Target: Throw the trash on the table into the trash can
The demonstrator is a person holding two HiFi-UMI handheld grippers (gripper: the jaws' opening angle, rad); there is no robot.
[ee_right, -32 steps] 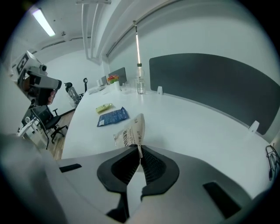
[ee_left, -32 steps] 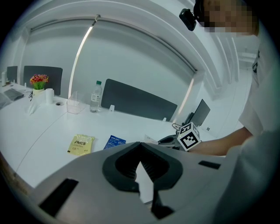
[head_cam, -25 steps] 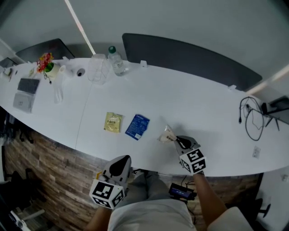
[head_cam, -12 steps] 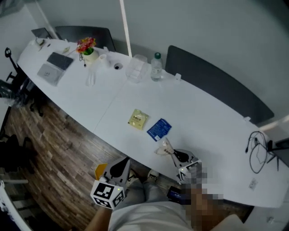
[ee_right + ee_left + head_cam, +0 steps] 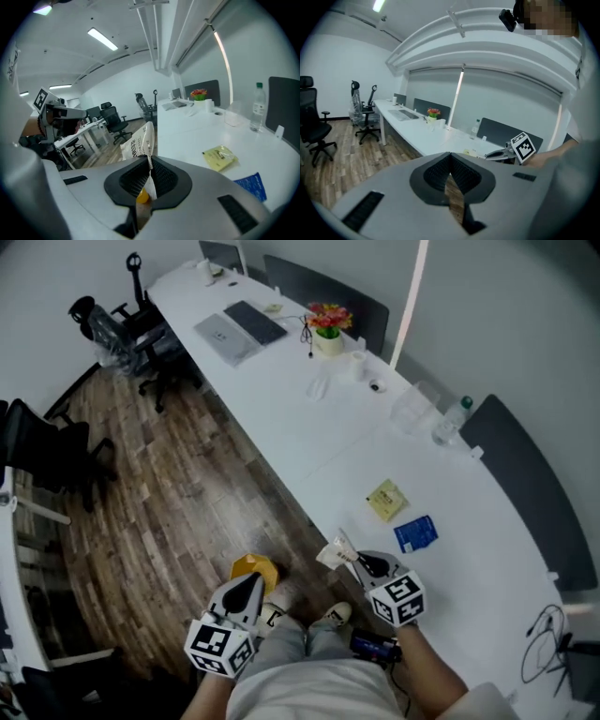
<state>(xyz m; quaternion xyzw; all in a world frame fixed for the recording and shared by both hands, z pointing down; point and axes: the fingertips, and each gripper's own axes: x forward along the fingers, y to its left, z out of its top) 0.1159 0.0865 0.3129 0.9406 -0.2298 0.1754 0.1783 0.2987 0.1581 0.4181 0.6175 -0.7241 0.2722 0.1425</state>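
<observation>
My right gripper point(image 5: 356, 562) is shut on a crumpled white wrapper point(image 5: 333, 552) and holds it in the air just off the near edge of the long white table point(image 5: 309, 442). In the right gripper view the wrapper point(image 5: 139, 142) sticks up from between the pressed pads. A yellow packet point(image 5: 385, 500) and a blue packet point(image 5: 415, 533) lie flat on the table past the gripper. A yellow round object point(image 5: 255, 570), perhaps the trash can, stands on the wooden floor below. My left gripper point(image 5: 247, 589) hangs over it, shut and holding nothing.
A water bottle point(image 5: 453, 418), a clear container point(image 5: 413, 409), a flower pot point(image 5: 328, 322) and a laptop point(image 5: 242, 327) stand farther along the table. Black office chairs point(image 5: 103, 320) are at the left, with wooden floor point(image 5: 178, 512) between them and the table.
The head view has swung left toward the floor. My right gripper has carried the wrapper from above the table to beyond its near edge. The yellow object on the floor has come into view.
</observation>
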